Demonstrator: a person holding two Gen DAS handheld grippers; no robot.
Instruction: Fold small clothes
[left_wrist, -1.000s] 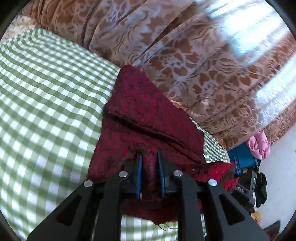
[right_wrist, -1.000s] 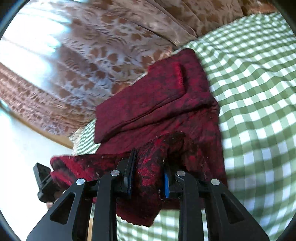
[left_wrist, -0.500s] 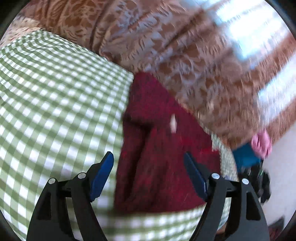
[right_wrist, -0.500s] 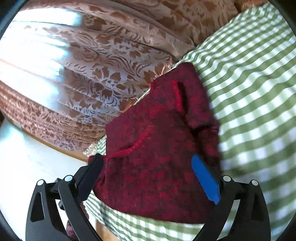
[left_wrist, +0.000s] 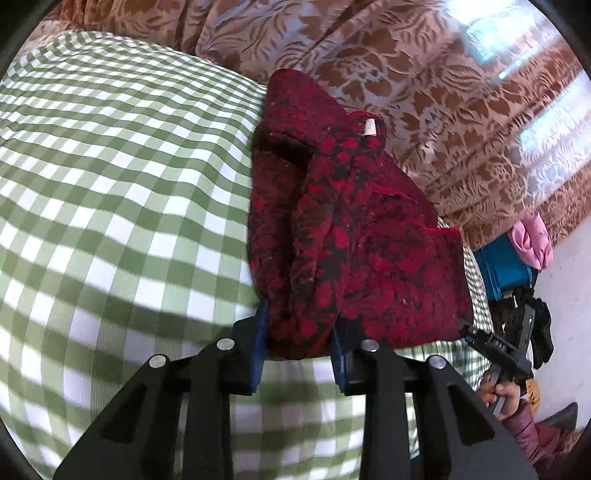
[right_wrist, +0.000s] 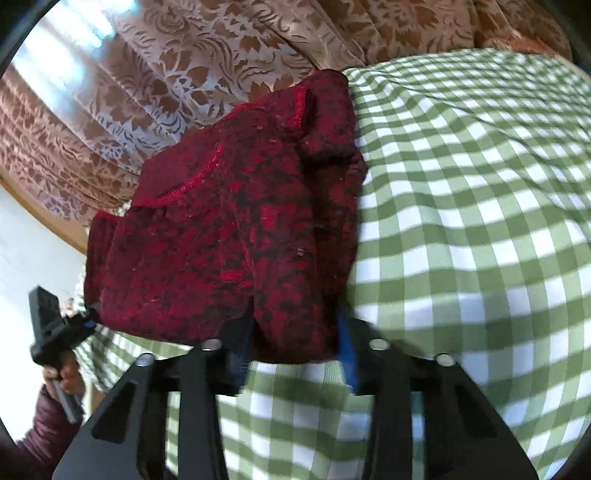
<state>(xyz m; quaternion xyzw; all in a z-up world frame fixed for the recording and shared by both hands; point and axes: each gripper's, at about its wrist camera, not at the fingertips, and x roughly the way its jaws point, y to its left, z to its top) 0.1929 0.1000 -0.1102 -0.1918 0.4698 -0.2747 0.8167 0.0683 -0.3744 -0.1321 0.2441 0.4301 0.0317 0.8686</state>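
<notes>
Left gripper (left_wrist: 297, 334): jaws just narrowed from wide, blue pads pressed on a thick bunched fold at the near edge of the dark red knit garment (left_wrist: 354, 229). Right gripper (right_wrist: 295, 338): jaws likewise just narrowed, clamped on the other near fold of the same garment. Garment folded in layers, lying at the far corner of the green-and-white checked bedcover (left_wrist: 122, 177), white label (left_wrist: 369, 127) uppermost. Brown patterned curtain (left_wrist: 424, 74) beyond. Blue and pink items (left_wrist: 517, 254) on floor past bed edge.
</notes>
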